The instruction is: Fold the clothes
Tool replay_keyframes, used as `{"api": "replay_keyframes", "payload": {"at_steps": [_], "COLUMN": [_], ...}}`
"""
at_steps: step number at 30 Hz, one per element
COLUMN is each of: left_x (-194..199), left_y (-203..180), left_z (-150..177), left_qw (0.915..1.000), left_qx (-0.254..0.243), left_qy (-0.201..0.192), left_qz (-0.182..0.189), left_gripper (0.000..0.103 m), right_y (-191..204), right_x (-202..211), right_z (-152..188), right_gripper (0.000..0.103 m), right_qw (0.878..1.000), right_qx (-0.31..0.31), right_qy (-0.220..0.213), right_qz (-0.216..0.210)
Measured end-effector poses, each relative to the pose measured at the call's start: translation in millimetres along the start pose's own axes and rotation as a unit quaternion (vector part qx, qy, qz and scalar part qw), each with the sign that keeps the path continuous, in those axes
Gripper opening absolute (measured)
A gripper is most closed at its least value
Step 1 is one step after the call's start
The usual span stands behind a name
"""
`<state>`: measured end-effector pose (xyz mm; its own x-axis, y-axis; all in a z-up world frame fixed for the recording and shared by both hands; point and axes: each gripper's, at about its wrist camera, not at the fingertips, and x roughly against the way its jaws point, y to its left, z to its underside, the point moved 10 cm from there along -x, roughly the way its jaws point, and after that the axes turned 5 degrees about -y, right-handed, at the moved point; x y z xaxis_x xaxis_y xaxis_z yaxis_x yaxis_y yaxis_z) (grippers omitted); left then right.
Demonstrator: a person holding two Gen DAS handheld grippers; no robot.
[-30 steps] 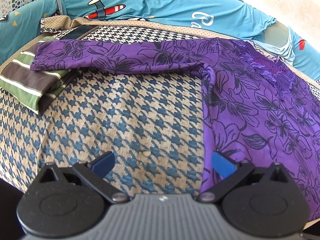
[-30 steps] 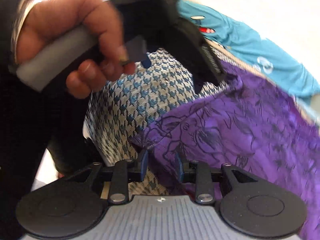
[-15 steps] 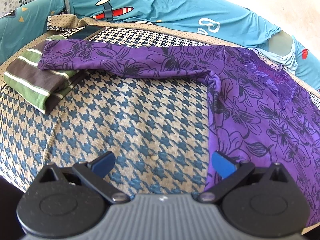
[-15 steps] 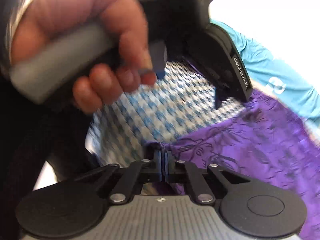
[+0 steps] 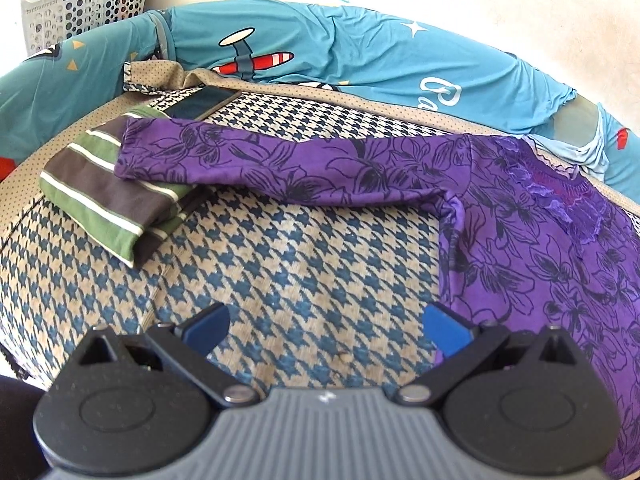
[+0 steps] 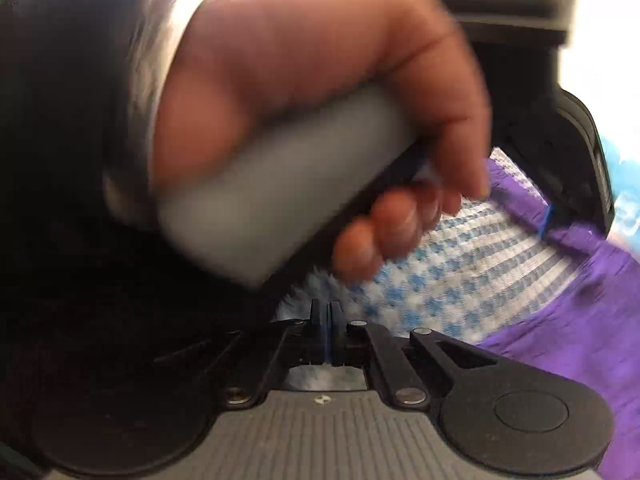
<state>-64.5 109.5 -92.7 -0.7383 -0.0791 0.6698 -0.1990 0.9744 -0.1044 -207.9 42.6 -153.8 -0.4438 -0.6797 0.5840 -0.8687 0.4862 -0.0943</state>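
A purple floral shirt (image 5: 540, 272) lies flat on the houndstooth surface (image 5: 300, 264). Its long sleeve (image 5: 280, 164) stretches left, and the cuff rests on a folded green striped garment (image 5: 104, 192). My left gripper (image 5: 326, 322) is open low over the front edge, its right finger (image 5: 444, 330) at the shirt's side edge. In the right wrist view my right gripper (image 6: 326, 320) is shut at the shirt's hem, and purple cloth (image 6: 580, 320) runs off to its right. A person's hand (image 6: 320, 100) holding the left gripper fills most of that blurred view.
A dark phone (image 5: 200, 104) lies at the back left, behind the striped garment. Teal printed bedding (image 5: 360, 52) is bunched along the far edge. A white laundry basket (image 5: 84, 4) stands at the top left by the wall.
My right gripper closed on the shirt's hem and stays shut; its view swung toward the hand. The left gripper pulled back a little, still open.
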Motion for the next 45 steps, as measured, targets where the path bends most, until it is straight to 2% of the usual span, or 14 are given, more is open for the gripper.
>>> {"api": "replay_keyframes", "payload": {"at_steps": [3,7,13,22,28,33,42,45], "left_x": [-1,-5,-8,-10,-13,-20,-31,-34], "left_y": [2,-2,-22,-74,-107,-125,-162,-174], "left_z": [2,6,13,25,32,28,16,11], "left_qw": [1.0,0.9998,0.9991,0.9951,0.991,0.9903,0.9845,0.98], "left_qx": [-0.003,-0.016,-0.04,-0.073,-0.102,-0.095,-0.128,-0.149], "left_qy": [-0.001,0.006,0.011,0.042,0.052,0.06,0.059,0.057], "left_qz": [-0.006,-0.013,0.002,0.052,0.07,0.083,0.104,0.119], "left_gripper": [0.103,0.103,0.103,0.103,0.103,0.103,0.103,0.103], "right_y": [2,-20,-54,-118,-143,-166,-210,-226], "right_x": [1,16,39,72,88,100,116,124], "right_z": [4,10,18,29,41,47,56,58], "right_gripper": [0.002,0.002,0.005,0.008,0.021,0.029,0.032,0.035], "right_qw": [0.999,0.999,0.996,0.984,0.979,0.974,0.967,0.965], "right_qx": [0.037,-0.011,-0.071,-0.148,-0.166,-0.183,-0.193,-0.195], "right_qy": [0.007,0.006,0.004,0.001,0.015,0.021,0.023,0.023], "right_qz": [0.022,0.034,0.06,0.099,0.119,0.132,0.163,0.176]}}
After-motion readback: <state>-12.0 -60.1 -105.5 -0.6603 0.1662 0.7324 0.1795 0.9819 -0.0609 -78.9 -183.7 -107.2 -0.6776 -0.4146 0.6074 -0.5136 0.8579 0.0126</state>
